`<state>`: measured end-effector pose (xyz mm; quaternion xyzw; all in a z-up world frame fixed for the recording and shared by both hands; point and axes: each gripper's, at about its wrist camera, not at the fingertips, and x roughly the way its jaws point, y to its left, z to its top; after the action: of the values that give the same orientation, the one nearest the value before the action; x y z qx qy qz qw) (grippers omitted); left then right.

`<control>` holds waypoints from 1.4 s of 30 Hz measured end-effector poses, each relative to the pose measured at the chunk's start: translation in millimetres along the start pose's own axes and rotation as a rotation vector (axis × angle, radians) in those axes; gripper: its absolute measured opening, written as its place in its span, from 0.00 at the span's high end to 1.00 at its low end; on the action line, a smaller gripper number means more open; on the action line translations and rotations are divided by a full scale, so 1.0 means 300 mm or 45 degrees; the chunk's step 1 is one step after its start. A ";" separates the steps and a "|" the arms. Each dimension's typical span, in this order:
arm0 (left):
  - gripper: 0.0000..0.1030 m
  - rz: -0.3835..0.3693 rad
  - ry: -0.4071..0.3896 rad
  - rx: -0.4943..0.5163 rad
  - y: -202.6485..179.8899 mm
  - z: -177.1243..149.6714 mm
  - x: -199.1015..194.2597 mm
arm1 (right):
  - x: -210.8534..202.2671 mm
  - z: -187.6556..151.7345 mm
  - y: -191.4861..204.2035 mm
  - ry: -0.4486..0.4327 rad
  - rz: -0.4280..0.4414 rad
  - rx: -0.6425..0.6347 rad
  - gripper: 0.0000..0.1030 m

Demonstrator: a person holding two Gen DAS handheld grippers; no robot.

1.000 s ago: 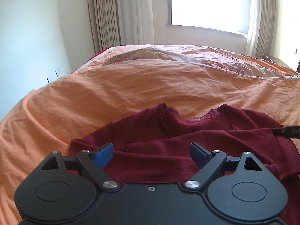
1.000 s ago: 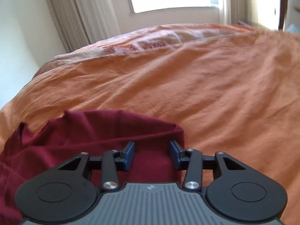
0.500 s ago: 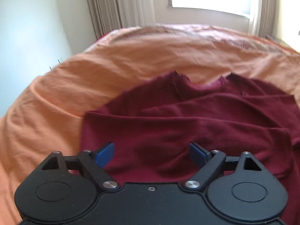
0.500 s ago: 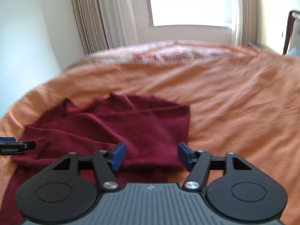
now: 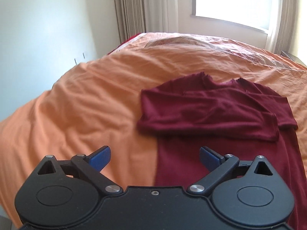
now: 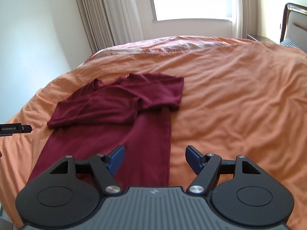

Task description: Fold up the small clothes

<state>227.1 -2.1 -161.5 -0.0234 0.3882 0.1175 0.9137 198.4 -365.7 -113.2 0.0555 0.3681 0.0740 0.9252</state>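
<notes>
The maroon long-sleeved shirt (image 6: 115,118) is lying flat on the orange bedspread (image 6: 239,99), its 2 sleeves folded across the chest and its collar pointing toward the far window (image 6: 191,0). The left gripper (image 5: 154,156) is hovering over the shirt's near left edge, jaws spread and holding nothing. The right gripper (image 6: 155,158) is hovering over the near right edge, likewise spread and holding nothing.
</notes>
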 end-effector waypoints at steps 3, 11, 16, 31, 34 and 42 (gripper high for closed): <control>0.04 -0.026 0.021 0.008 0.032 -0.075 -0.037 | -0.032 -0.064 0.016 0.015 -0.005 0.004 0.27; 0.03 -0.129 0.158 0.070 0.092 -0.332 -0.096 | -0.046 -0.283 0.039 0.132 -0.043 0.075 0.28; 0.02 -0.179 0.272 0.027 0.142 -0.473 -0.116 | -0.084 -0.371 0.057 0.154 -0.057 0.079 0.29; 0.05 -0.325 0.300 -0.195 0.132 -0.505 -0.092 | -0.073 -0.431 0.014 0.102 -0.047 0.149 0.34; 0.08 -0.341 0.287 -0.211 0.110 -0.498 -0.083 | -0.065 -0.423 0.022 0.089 -0.065 0.136 0.35; 0.40 -0.342 0.331 -0.231 0.074 -0.501 -0.061 | -0.028 -0.408 0.006 0.107 -0.024 0.150 0.41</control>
<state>104.0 -4.3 -252.1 -0.1721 0.4839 0.0251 0.8576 107.7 -359.6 -195.8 0.1031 0.4108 0.0460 0.9047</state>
